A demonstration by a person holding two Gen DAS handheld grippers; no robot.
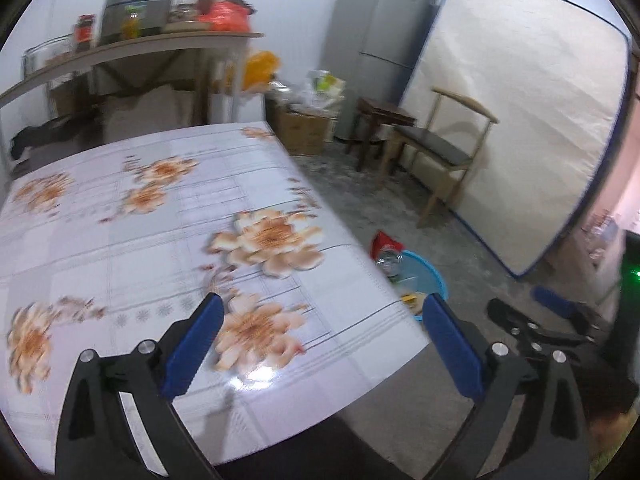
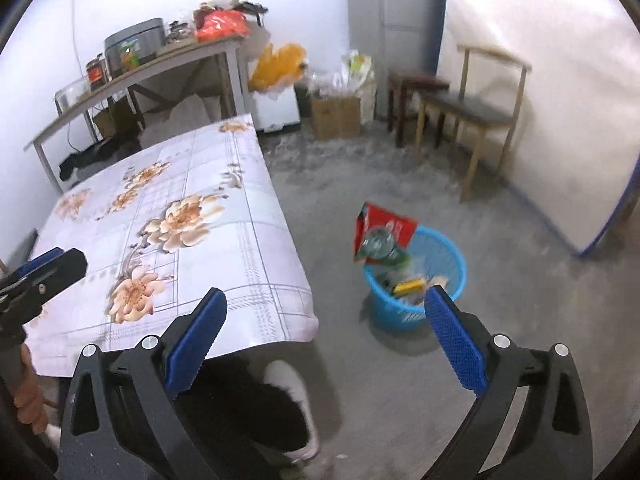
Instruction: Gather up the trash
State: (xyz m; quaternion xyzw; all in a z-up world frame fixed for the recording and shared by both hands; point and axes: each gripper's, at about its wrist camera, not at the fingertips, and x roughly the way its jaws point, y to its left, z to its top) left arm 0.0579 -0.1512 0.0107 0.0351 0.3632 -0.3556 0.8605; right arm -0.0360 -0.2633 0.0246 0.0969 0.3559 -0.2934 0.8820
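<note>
Both grippers are empty with jaws spread wide. The left gripper [image 1: 320, 344] hangs over the near right corner of the table [image 1: 132, 240], which wears a floral plastic cloth and shows no loose litter in either view. The right gripper [image 2: 326, 332] is out past the table's near edge, above the bare concrete floor [image 2: 500, 280].

The trash already sits in the blue wastebasket [image 2: 436, 248] on the floor to the right of the table: a red wrapper [image 2: 390, 226] sticks up at its far left rim, a clear plastic bottle [image 2: 380, 244] leans against that wrapper, and a yellow item [image 2: 408, 286] lies lower inside. From this, the collecting looks close to finished, and the step in hand is most likely a last check for strays.

To do it well, sweep both cameras slowly; the pictures are motion-blurred, so small scraps could be missed at this pace. Check the floor around the basket and under the table edge, near the person's white shoe [image 2: 292, 388]. The red wrapper and bottle stand proud of the rim and could tip out, so a gentle downward press with the right gripper's fingers, keeping clear of the thin mesh wall, would seat them. Keep the left gripper well apart to avoid clashing.
</note>
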